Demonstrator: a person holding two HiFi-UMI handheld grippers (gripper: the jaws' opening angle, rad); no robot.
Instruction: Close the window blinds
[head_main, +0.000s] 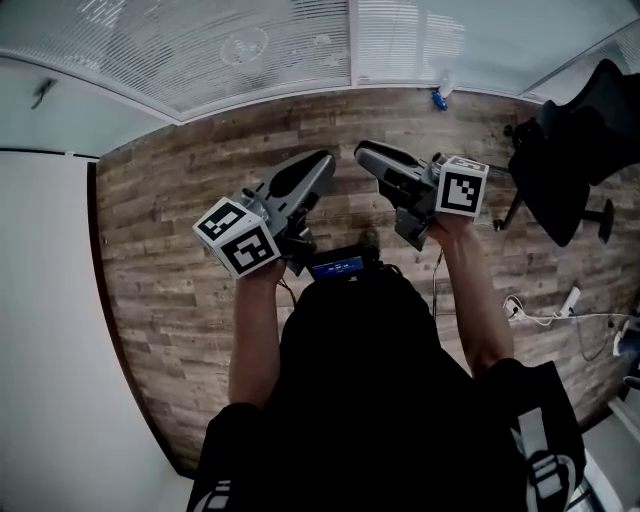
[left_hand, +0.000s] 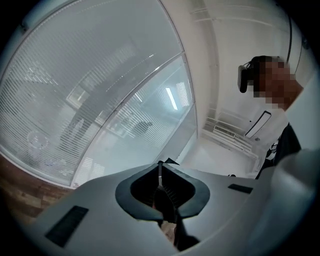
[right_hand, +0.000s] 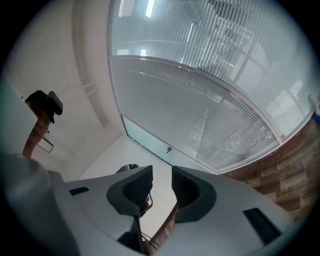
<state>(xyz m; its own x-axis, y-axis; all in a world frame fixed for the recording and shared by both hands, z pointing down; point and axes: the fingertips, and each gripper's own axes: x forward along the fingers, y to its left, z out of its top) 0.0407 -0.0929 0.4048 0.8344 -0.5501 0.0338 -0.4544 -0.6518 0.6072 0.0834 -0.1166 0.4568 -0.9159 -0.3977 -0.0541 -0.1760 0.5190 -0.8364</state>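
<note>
White slatted blinds (head_main: 230, 50) hang straight ahead of me, their slats running side to side, well apart from my left hand-held gripper (head_main: 322, 160), clenched on nothing, and my right hand-held gripper (head_main: 362, 152), jaws parted and empty, neither clearly nearer.

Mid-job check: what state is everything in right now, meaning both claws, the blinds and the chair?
Left claw: shut, nothing between its jaws.
Right claw: open, empty.
Blinds: lowered over the glass, slats look tilted open, neither claw touching them.
Chair: standing on the floor, off to the right.
</note>
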